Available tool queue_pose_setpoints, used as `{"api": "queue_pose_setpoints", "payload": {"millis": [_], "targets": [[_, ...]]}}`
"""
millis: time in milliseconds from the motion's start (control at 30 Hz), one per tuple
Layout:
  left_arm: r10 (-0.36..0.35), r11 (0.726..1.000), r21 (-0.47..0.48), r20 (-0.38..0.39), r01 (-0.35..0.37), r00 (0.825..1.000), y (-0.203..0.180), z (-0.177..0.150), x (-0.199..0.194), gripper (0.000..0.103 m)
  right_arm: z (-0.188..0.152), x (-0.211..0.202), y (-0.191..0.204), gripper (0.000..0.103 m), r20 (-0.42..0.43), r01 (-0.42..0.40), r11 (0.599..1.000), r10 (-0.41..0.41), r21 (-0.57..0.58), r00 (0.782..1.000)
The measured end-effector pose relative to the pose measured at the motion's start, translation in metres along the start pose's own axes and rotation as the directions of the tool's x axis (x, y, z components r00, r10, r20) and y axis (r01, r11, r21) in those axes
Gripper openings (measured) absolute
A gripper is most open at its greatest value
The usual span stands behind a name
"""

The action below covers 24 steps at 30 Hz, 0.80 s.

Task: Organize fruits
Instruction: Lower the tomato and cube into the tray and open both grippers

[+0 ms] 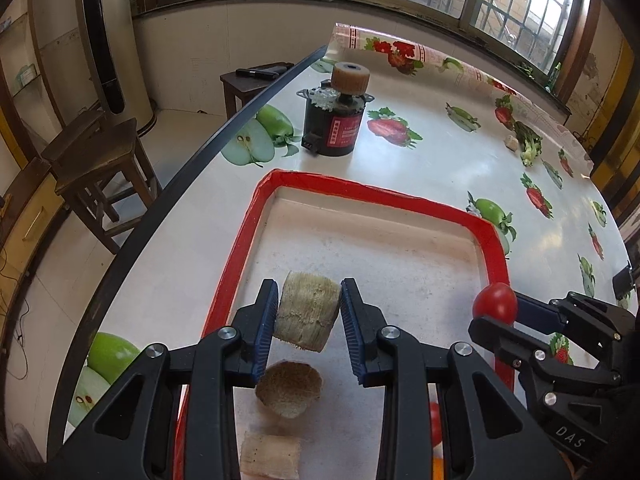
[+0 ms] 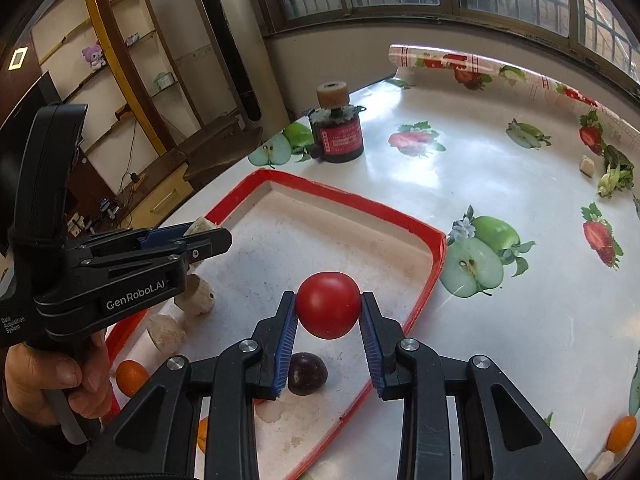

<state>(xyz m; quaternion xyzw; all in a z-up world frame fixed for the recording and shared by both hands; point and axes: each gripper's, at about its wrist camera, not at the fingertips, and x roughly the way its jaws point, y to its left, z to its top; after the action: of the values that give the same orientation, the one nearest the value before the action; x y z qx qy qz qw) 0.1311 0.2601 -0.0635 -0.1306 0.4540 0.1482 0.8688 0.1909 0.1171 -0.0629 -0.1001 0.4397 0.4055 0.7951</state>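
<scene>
My left gripper (image 1: pixel 308 308) is shut on a pale fibrous sugarcane piece (image 1: pixel 308 314) and holds it above the red-rimmed white tray (image 1: pixel 360 190). Two more cane pieces (image 1: pixel 289 390) lie in the tray below it. My right gripper (image 2: pixel 328 312) is shut on a red tomato (image 2: pixel 328 305) above the tray (image 2: pixel 344 196); the tomato also shows in the left wrist view (image 1: pixel 495 302). Under it lie a dark plum (image 2: pixel 307 373), cane pieces (image 2: pixel 196 294) and a small orange fruit (image 2: pixel 132 376). The left gripper shows in the right wrist view (image 2: pixel 208 236).
A black motor with a tan roller (image 1: pixel 336 120) stands beyond the tray. Leafy greens (image 2: pixel 616 176) and a small cane bit (image 2: pixel 587 166) lie far right. An orange fruit (image 2: pixel 622 434) sits at the near right. The table edge (image 1: pixel 200 152) runs left, with wooden stools (image 1: pixel 100 168) beyond.
</scene>
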Motion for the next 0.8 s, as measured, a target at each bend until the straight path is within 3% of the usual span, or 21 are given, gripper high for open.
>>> {"api": "queue_pose_setpoints", "payload": {"millis": [233,400,467,533,600,733,800], "targets": [[-0.016,1.000,-0.004,-0.080,0.016,0.997,0.003,-0.006,0.023,0.030,-0.006,0.027,0.002,0.032,-0.061,0.001,1.000,-0.002,-0.026,0.998],[-0.001,1.000,-0.018,-0.091,0.000,0.996,0.005,-0.005,0.022,0.030,-0.009,0.035,0.004,0.034,-0.078,0.010,0.999,-0.014,-0.052,0.997],[0.011,1.000,-0.024,-0.098,-0.013,0.995,0.006,-0.005,0.022,0.038,-0.009,0.032,0.005,0.039,-0.076,0.003,0.999,-0.007,-0.051,0.997],[0.015,0.999,-0.036,-0.089,-0.018,0.996,0.009,-0.006,0.018,0.042,-0.008,0.026,0.006,0.051,-0.055,0.016,0.998,-0.019,-0.057,0.998],[0.013,0.999,-0.049,-0.081,-0.017,0.997,0.010,-0.007,0.013,0.043,-0.009,0.018,0.007,0.052,-0.035,0.029,0.997,-0.031,-0.068,0.999],[-0.005,0.996,-0.090,-0.038,0.001,0.999,0.013,-0.012,-0.004,0.056,-0.011,0.001,0.007,0.055,-0.012,0.029,0.997,-0.030,-0.068,0.999],[-0.007,0.995,-0.098,-0.019,0.005,1.000,0.013,-0.016,-0.013,0.056,-0.013,-0.010,0.005,0.056,0.005,0.020,0.998,-0.019,-0.054,1.000]]}}
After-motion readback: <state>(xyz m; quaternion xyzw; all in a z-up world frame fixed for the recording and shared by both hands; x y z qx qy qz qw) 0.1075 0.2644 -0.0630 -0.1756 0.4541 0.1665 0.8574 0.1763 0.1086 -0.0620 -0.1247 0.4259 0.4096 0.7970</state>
